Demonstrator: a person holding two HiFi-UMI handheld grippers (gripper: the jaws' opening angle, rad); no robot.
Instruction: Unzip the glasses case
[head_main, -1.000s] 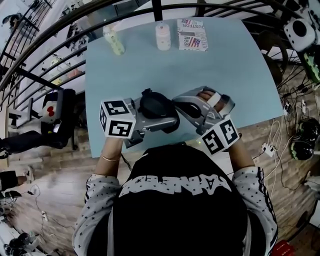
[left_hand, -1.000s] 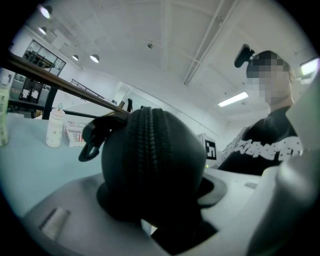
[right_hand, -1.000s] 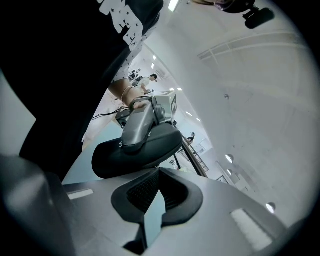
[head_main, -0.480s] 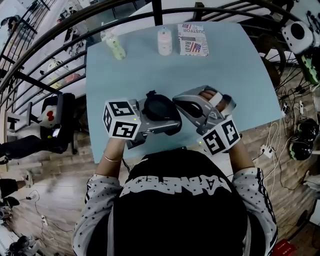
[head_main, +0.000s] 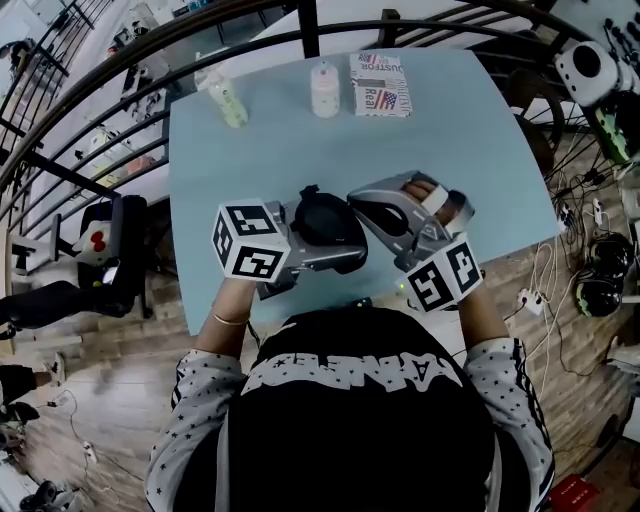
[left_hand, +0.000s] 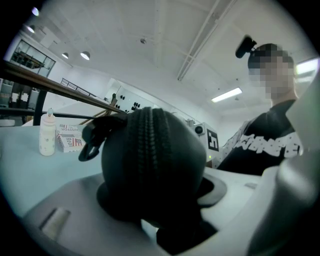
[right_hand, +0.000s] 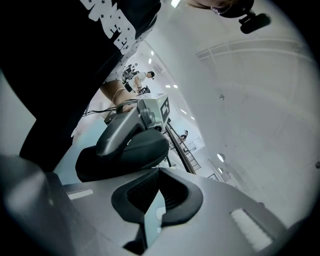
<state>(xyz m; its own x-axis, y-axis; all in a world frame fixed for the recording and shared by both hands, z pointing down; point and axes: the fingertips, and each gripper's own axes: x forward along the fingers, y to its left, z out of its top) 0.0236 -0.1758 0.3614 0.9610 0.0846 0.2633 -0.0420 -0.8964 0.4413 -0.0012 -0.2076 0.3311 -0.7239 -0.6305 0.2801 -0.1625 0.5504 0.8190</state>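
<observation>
The left hand-held gripper (head_main: 300, 245) is clamped on the black glasses case (head_main: 322, 216) at the 6 o'clock edge of the worktop (head_main: 450, 130), probably to steady it, while the right hand-held gripper (right_hand: 155, 195), at the case's 3 o'clock, is nearly closed and empty.

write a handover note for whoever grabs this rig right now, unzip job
Left gripper: shut on the case, holding it over the near part of the table.
Right gripper: jaws together, nothing between them, right next to the case and not on the zip.
Zip: runs over the case's rounded end and looks closed where it shows. The pull sticks out at the left in the left gripper view.
Done: case gripped and steadied.
Left: probably open the right gripper, take the pull and draw the zip round the case.
</observation>
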